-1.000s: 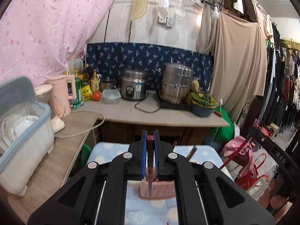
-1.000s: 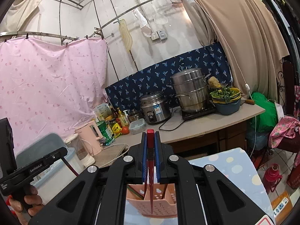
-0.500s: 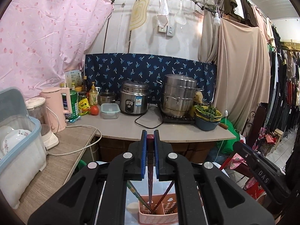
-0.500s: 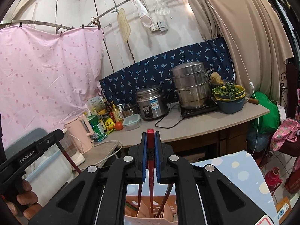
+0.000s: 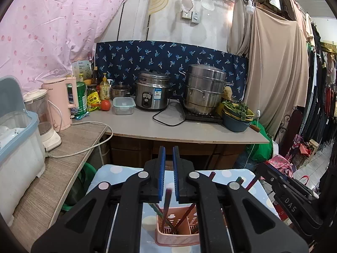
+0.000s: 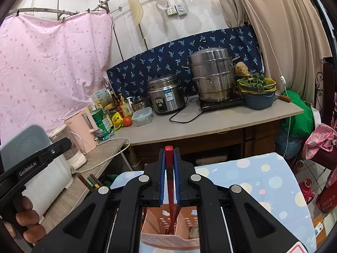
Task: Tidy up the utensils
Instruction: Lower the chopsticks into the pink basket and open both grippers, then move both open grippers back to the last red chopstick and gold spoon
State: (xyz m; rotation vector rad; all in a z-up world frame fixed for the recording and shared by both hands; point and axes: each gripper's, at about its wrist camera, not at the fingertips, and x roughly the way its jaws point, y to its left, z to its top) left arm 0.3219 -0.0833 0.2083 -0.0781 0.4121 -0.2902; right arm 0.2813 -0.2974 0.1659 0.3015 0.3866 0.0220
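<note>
My right gripper [image 6: 169,176] is clamped on a red chopstick [image 6: 169,181], long axis vertical, tip directly above the pink basket [image 6: 168,235]. My left gripper [image 5: 167,176] is slightly parted, apparently empty; another chopstick [image 5: 166,198] stands in the basket below it.

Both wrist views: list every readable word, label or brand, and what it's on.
"GenRobot.AI": on the left gripper's body, seen from the right wrist.
"DAS": on the right gripper's body, seen from the left wrist; further letters cannot be seen.
Rice cooker sticker, pink kettle logo, carton and bottle labels: too small to read.
</note>
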